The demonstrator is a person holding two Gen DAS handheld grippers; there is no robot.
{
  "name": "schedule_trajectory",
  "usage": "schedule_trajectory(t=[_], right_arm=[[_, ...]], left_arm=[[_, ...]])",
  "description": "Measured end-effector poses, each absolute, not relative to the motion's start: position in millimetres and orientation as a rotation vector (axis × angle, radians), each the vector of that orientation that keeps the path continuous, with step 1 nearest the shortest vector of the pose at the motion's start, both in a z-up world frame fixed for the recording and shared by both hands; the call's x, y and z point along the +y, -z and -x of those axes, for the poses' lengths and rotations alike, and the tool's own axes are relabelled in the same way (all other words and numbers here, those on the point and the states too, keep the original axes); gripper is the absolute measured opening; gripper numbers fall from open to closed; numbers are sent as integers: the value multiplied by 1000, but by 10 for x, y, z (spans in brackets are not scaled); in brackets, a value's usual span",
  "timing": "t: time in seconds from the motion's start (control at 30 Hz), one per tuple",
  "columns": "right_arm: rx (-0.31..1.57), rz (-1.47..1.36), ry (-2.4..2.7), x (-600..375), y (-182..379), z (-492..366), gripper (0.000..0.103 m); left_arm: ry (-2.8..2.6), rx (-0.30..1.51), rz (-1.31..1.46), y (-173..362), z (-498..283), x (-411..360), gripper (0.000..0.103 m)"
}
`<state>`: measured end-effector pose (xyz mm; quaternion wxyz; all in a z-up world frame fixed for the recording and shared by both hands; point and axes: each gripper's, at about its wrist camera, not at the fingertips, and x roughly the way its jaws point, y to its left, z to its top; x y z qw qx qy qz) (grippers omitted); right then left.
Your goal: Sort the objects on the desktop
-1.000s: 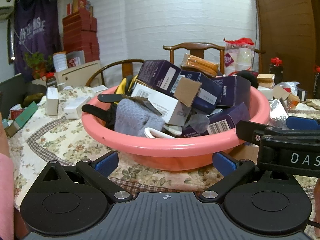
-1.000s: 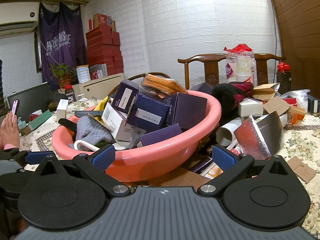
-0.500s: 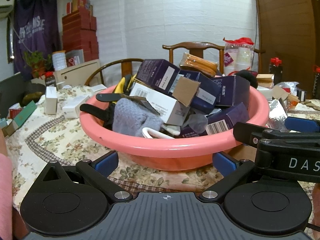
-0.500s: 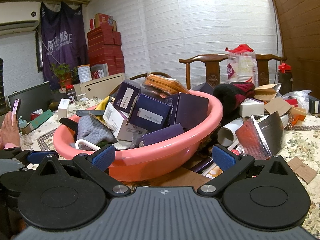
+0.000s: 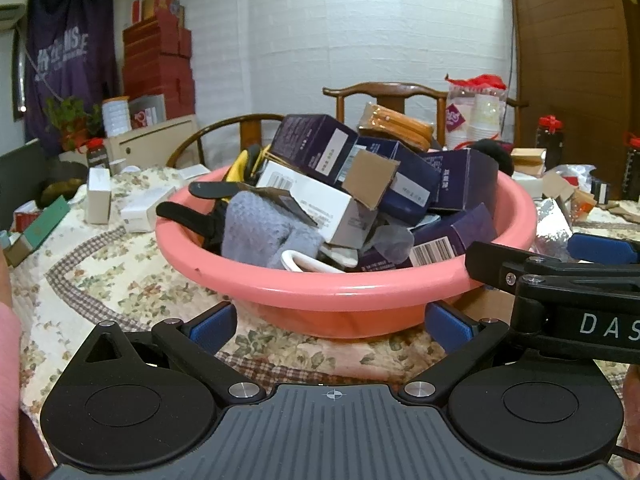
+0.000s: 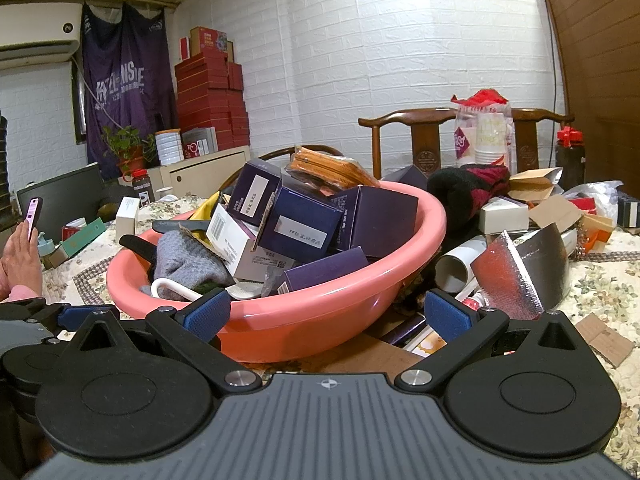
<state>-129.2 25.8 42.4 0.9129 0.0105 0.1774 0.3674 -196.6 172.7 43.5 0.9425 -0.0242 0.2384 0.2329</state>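
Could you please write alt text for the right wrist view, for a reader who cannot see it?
A pink basin heaped with dark purple boxes, a white box and a grey cloth sits on a floral tablecloth, just beyond the open, empty right gripper. Loose packaging lies to its right; wooden chairs stand behind.

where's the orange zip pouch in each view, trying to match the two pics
Left wrist view: the orange pouch lies on top of the pile, right of centre, in front of the wooden chair.
Right wrist view: the orange pouch sits near the centre, atop the dark boxes, left of the chair.
Shared landmark: the pink basin that holds the pile.
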Motion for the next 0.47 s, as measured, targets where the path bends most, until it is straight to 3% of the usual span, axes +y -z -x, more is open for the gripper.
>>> schedule_trajectory(t=[0.47], right_arm=[[366,-22,-758,256,-423,1282,103]], left_arm=[[-471,493,63,-421,1962,1732,103]])
